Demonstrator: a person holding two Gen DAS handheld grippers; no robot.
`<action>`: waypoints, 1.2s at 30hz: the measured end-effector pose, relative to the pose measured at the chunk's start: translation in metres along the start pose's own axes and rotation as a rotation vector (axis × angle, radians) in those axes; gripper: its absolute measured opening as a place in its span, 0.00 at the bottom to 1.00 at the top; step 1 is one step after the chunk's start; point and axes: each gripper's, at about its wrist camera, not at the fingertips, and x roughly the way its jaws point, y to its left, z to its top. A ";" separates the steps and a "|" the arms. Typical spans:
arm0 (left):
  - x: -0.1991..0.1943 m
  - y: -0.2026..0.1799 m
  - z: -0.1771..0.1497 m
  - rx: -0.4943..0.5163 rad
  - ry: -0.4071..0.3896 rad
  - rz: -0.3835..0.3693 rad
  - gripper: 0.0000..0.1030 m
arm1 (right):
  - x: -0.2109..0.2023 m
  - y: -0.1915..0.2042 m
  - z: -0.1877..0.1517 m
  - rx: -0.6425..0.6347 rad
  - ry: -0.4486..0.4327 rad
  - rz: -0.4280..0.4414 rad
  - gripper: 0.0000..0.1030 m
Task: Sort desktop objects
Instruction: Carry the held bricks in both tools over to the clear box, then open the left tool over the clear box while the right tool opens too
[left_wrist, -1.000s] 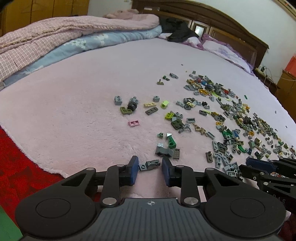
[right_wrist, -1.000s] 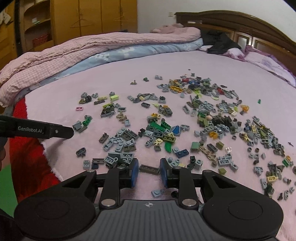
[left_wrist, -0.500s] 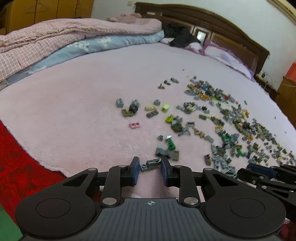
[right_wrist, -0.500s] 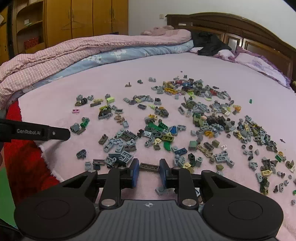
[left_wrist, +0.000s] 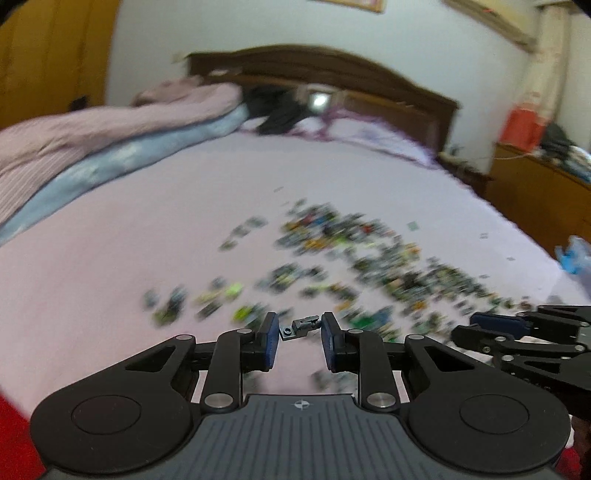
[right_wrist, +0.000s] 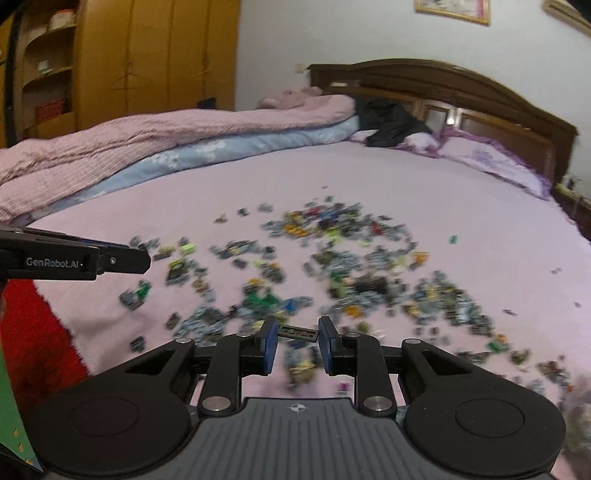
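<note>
Evidently, both tools were loaded. The left gripper (left_wrist: 298, 326) was clamped end to end on a small grey jointed piece (left_wrist: 300, 326), held above the pink blanket (left_wrist: 155, 229). The right gripper (right_wrist: 297, 331) was closed on a dark studded plate (right_wrist: 298, 333) in the same manner.

Risks noted: each piece was held only by its ends, so either could pivot or spring out and drop back into the scattered bricks (right_wrist: 332, 266), where it would be hard to find again. The two tools also stood close together and could collide.

Visibility was poor. Motion blur smeared the bricks, so colours and any sorted groups could not be confirmed. No destination was identifiable.
</note>
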 end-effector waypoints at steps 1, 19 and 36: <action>0.001 -0.007 0.004 0.018 -0.011 -0.030 0.25 | -0.003 -0.005 0.002 0.009 -0.004 -0.016 0.25; 0.038 -0.156 0.043 0.270 -0.094 -0.453 0.25 | -0.107 -0.094 -0.002 0.164 -0.187 -0.344 0.25; 0.064 -0.279 0.052 0.415 -0.102 -0.650 0.25 | -0.159 -0.172 -0.047 0.305 -0.252 -0.586 0.25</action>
